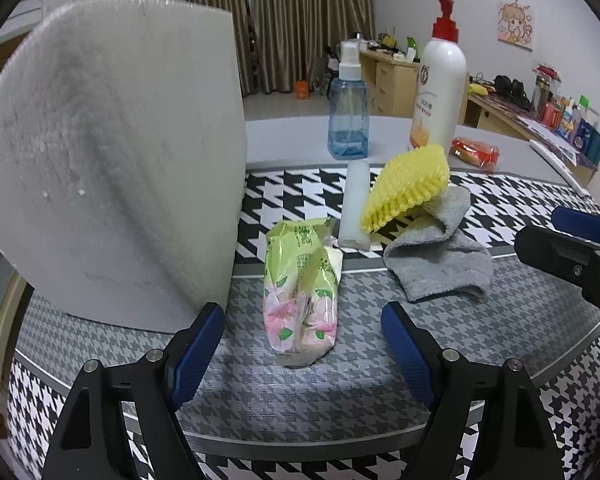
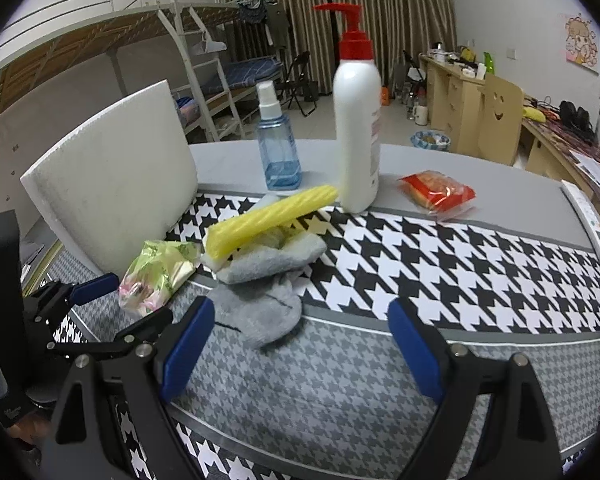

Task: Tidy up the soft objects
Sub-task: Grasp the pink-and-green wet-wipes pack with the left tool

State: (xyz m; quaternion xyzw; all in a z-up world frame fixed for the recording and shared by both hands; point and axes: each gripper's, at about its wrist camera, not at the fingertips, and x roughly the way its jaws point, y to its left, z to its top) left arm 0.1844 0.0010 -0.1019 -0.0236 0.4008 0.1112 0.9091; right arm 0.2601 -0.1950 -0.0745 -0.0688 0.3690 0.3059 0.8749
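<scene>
A: Foam, a big white upright slab (image 1: 112, 152), is dominating the houndstooth mat (image 1: 300, 396); where is the green floral soft packet (image 1: 300, 292) sitting?

B: Between the left gripper (image 1: 302, 344)'s spread jaws, untouched. Closing comes next. The right gripper (image 2: 302, 344) is hovering agape, empty, near the grey towel (image 2: 264, 304).
</scene>
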